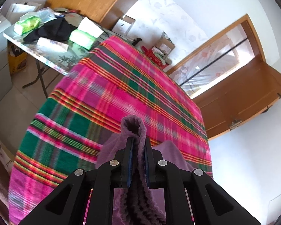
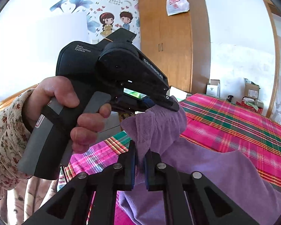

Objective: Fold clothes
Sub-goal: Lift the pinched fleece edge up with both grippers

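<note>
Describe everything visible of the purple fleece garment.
The purple fleece garment is soft, fuzzy and lilac, darker in its folds. Both grippers are shut on it: the left gripper pinches a bunched edge that loops up past its tips, and the right gripper clamps another bunched edge close beside it. That part is lifted; the rest drapes down onto the pink and green plaid bedspread. No sleeves, collar or label can be made out.

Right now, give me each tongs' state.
Left tongs: shut on the purple cloth.
Right tongs: shut on the same cloth.
</note>
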